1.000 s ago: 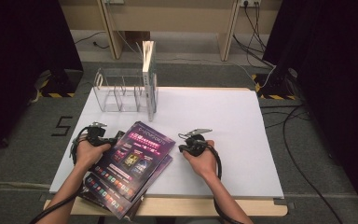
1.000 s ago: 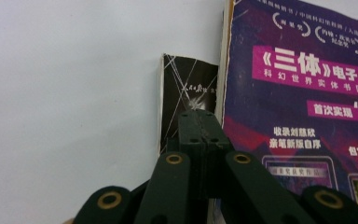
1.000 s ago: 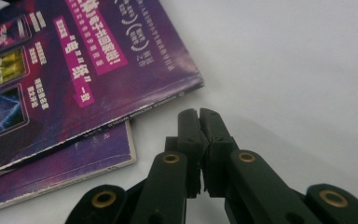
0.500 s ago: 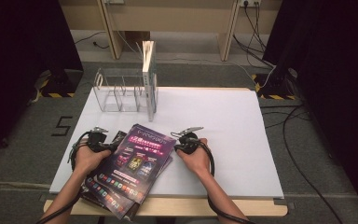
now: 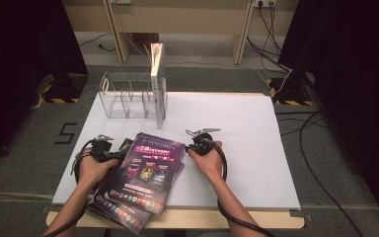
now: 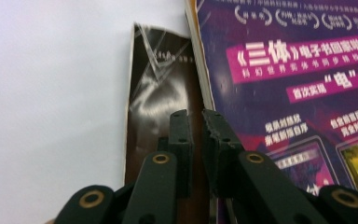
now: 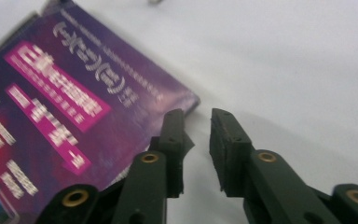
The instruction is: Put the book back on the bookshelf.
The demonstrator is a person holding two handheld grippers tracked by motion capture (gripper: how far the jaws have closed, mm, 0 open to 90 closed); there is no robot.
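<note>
Magazines lie in a loose stack near the front left of the white counter (image 5: 256, 143), and the top one, a purple magazine (image 5: 150, 165) with pink title bands, sits slightly askew over a dark-covered magazine (image 6: 156, 107) whose edge sticks out on the left. More covers fan out below toward the counter's front edge.

At the stack's left side sits the left claw (image 5: 109, 148), held in the person's left hand (image 5: 93, 168). Its jaws have just been opening and now stand only a narrow slit apart; in the left gripper view the tips (image 6: 196, 122) sit over the line where the purple cover's spine edge meets the dark cover. No page or cover is seen pinched in the slit.

Against the stack's right side is the right claw (image 5: 193, 145), carried by the right hand (image 5: 208, 160). Its jaws have also just been opening and show a clear but modest gap. In the right gripper view the tips (image 7: 196, 122) hover at the purple magazine's corner: one jaw lies over the cover's edge, the other over bare counter, with nothing gripped between them.

Farther back on the left stands a clear acrylic file rack (image 5: 128, 96), with one book or magazine (image 5: 158, 79) upright in its rightmost slot, well apart from both hands.
</note>
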